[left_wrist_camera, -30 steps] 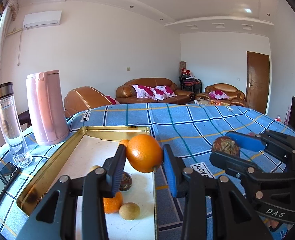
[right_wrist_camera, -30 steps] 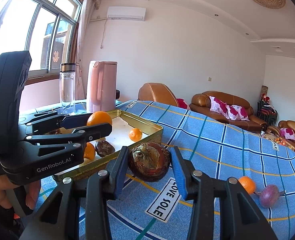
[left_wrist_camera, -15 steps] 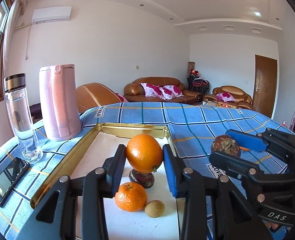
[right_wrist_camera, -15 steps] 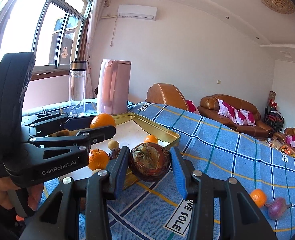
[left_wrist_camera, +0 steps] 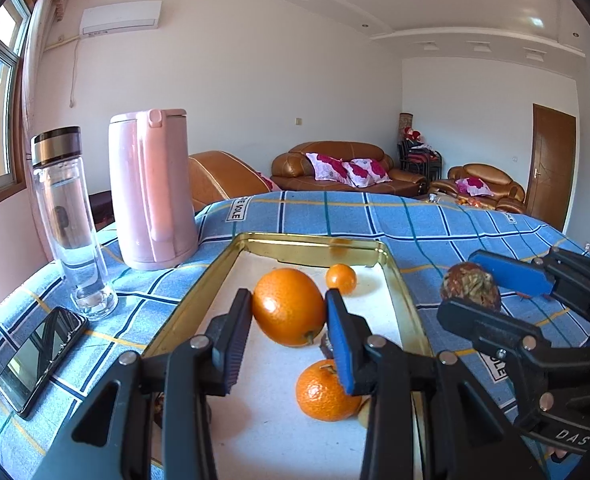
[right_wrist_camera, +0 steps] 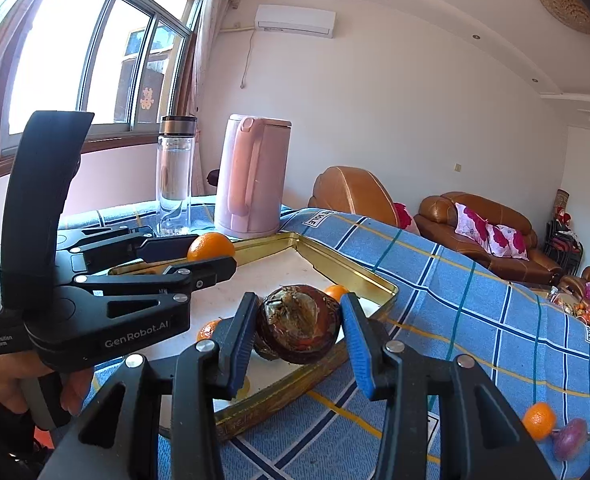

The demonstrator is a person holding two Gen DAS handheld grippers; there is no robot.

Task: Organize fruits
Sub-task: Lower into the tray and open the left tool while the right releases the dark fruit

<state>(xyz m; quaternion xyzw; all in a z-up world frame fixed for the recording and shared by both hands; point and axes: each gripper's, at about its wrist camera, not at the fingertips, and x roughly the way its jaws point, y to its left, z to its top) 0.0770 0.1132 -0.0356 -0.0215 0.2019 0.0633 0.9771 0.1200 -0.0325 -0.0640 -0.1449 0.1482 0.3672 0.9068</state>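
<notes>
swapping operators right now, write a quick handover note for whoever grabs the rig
Left gripper: shut on the large orange, held above the gold tray.
Right gripper: shut on the dark brown fruit, held over the tray's near edge.
Done: two smaller oranges and a few small fruits lie in the tray.
Left: set both held fruits down in the tray, then fetch the small orange and the purple fruit lying on the blue checked cloth.
</notes>
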